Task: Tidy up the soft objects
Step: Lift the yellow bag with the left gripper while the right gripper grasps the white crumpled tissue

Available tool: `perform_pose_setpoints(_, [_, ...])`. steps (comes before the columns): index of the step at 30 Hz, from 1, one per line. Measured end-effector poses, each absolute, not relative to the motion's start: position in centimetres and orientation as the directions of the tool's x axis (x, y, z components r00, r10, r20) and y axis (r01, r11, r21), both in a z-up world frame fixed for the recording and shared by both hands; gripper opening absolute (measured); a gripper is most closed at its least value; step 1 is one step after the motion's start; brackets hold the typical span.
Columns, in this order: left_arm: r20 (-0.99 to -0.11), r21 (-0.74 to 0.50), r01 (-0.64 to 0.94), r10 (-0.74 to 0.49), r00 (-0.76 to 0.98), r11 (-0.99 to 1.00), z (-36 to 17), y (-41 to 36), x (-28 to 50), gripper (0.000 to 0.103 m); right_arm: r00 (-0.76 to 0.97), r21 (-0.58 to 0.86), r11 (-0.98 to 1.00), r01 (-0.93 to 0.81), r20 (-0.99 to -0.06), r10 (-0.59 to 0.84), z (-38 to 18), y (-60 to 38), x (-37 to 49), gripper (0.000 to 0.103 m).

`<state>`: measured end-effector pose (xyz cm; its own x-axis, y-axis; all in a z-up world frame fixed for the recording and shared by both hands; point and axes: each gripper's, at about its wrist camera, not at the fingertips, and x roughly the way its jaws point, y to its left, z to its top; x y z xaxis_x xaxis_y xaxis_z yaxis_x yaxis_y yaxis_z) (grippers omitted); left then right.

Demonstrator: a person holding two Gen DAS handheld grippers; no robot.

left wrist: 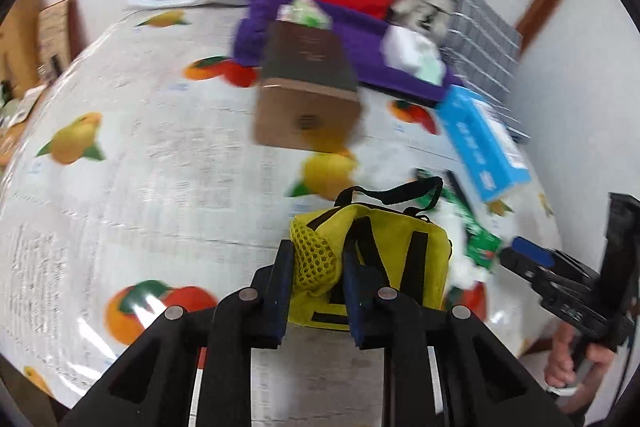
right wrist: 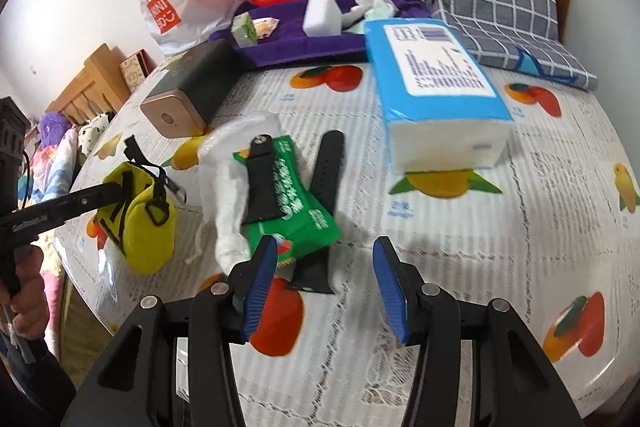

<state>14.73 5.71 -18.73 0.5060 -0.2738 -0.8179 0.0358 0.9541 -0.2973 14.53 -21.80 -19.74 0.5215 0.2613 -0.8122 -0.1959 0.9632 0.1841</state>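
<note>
- The surface point(right wrist: 460, 267) is big and round, with a cloth full of fruit pictures.
- A purple tray point(right wrist: 304, 39) sits at the far side of it. A white sponge point(right wrist: 322, 15) and some small soft packets lie inside.
- A blue tissue pack point(right wrist: 436, 87) lies on the cloth, near the tray.
- A brown and black box point(right wrist: 188, 95) lies close by, on the left of the tissue pack.
- The yellow pouch point(left wrist: 372, 259) is small and soft. The left hand-held gripper point(left wrist: 316, 267) is clamped on its mesh edge. The pouch hangs from it, and I think it is just lifted off the cloth.
- The tray lies straight ahead of the pouch, past the box. I think the pouch goes there next, so the left hand must carry it over the box.
- The right hand-held gripper point(right wrist: 324, 275) has its jaws apart and holds nothing.
- A green snack packet point(right wrist: 296, 211) lies just in front of it, with a black strap point(right wrist: 262, 183) on top. Its long side points away and to the left. The right hand is nearer to it.
</note>
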Motion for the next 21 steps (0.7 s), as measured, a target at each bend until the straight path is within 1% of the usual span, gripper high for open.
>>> perform_pose_setpoints(3, [-0.829,-0.287,-0.020,-0.238,0.506,0.958,-19.5,7.0,15.1,0.022,0.523,0.172,0.959,-0.226,-0.809,0.269,-19.6,-20.5,14.8,0.050])
perform_pose_setpoints(7, [-0.843,-0.248,-0.052,-0.189,0.503,0.967,-20.2,7.4,15.6,0.022,0.517,0.157,0.947,-0.281,-0.806,0.288,-19.5,-18.4,14.7,0.050])
perform_pose_setpoints(14, [-0.848,-0.269,-0.048,-0.213,0.485,0.962,-21.2,6.7,16.4,0.023,0.499,0.094,0.914,-0.394,-0.813,0.299,-19.9,-14.7,13.8,0.045])
perform_pose_setpoints(16, [-0.847,-0.274,-0.043,-0.220,0.484,0.961,-21.2,6.6,16.4,0.023,0.483,0.060,0.915,-0.399,-0.834,0.266,-21.0,-14.0,14.3,0.039])
perform_pose_setpoints(18, [-0.849,-0.282,-0.045,-0.228,0.477,0.958,-21.3,6.6,16.5,0.024,0.494,0.007,0.926,-0.377,-0.844,0.207,-22.1,-13.8,14.6,0.022])
perform_pose_setpoints(20, [-0.849,-0.286,-0.049,-0.230,0.475,0.957,-21.4,6.6,16.5,0.025,0.495,-0.006,0.919,-0.394,-0.844,0.207,-21.9,-13.5,14.5,0.021])
perform_pose_setpoints(21, [-0.850,-0.284,-0.049,-0.227,0.476,0.958,-21.4,6.5,16.5,0.025,0.488,0.030,0.915,-0.403,-0.839,0.243,-21.5,-13.6,14.3,0.021])
